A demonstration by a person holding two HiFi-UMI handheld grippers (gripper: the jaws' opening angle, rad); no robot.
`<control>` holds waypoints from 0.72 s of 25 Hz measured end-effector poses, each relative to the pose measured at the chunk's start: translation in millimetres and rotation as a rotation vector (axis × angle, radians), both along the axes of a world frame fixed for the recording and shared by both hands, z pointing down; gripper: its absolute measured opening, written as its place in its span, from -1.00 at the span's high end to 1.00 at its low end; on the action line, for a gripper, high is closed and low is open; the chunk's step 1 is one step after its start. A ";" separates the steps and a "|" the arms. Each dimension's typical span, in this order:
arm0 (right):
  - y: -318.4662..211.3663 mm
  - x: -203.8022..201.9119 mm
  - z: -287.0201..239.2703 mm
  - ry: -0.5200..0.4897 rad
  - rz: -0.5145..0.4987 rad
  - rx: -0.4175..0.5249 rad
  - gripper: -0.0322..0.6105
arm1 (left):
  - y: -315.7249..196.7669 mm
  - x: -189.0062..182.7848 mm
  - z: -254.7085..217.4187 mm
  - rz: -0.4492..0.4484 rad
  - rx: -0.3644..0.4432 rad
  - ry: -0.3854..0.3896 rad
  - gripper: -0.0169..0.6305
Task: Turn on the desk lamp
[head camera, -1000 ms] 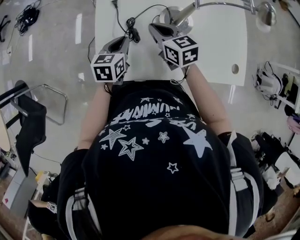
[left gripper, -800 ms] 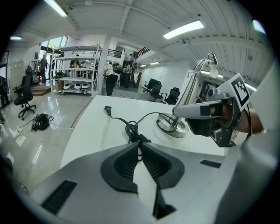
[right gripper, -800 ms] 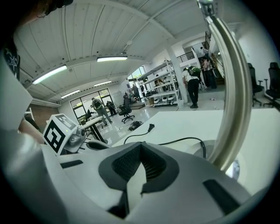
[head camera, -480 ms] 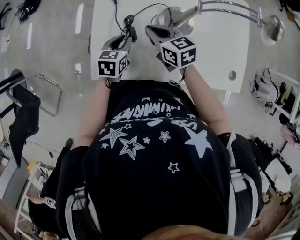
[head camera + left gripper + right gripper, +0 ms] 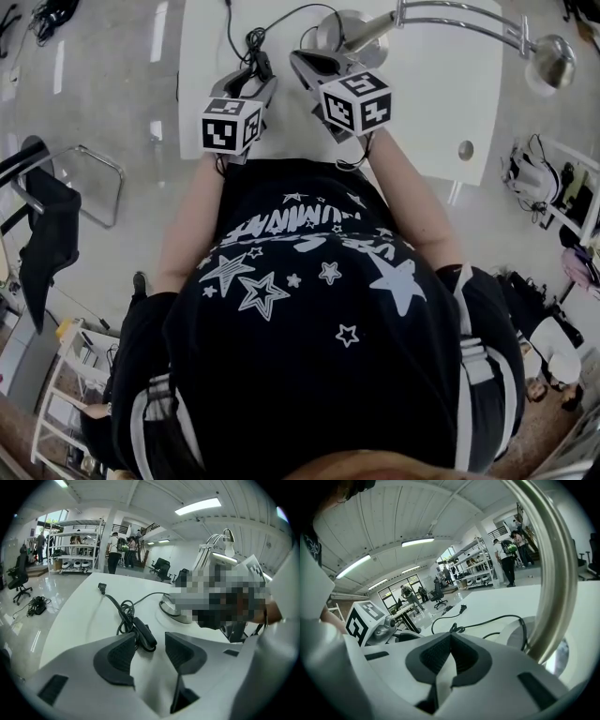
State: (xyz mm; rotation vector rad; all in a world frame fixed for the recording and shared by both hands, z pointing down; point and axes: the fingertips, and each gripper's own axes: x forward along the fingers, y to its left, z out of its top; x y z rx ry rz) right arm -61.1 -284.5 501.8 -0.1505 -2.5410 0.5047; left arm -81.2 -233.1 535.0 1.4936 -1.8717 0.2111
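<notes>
Lamp [image 5: 370, 32]: one; one black cord [image 5: 123, 613], one switch [image 5: 146, 633], one table [image 5: 422, 103].

No word or number reads clearly. White lettering [image 5: 298, 228] across the black shirt [image 5: 309, 309], mid frame in head view, is upside down and too warped to read. Left marker cube [image 5: 231, 127] on left tool [image 5: 257, 82] and right marker cube [image 5: 356, 101] on right tool [image 5: 305, 62] carry black-and-white code squares only.
</notes>
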 end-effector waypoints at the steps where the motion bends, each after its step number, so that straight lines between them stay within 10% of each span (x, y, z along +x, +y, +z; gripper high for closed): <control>1: 0.6 0.5 1.0 0.004 -0.002 0.000 0.89 | 0.0 0.3 0.3 -0.006 -0.011 -0.006 0.35; 18: 7.1 1.5 18.5 0.052 -0.012 -0.016 0.89 | -4.3 2.4 0.3 -0.092 -0.095 -0.080 0.35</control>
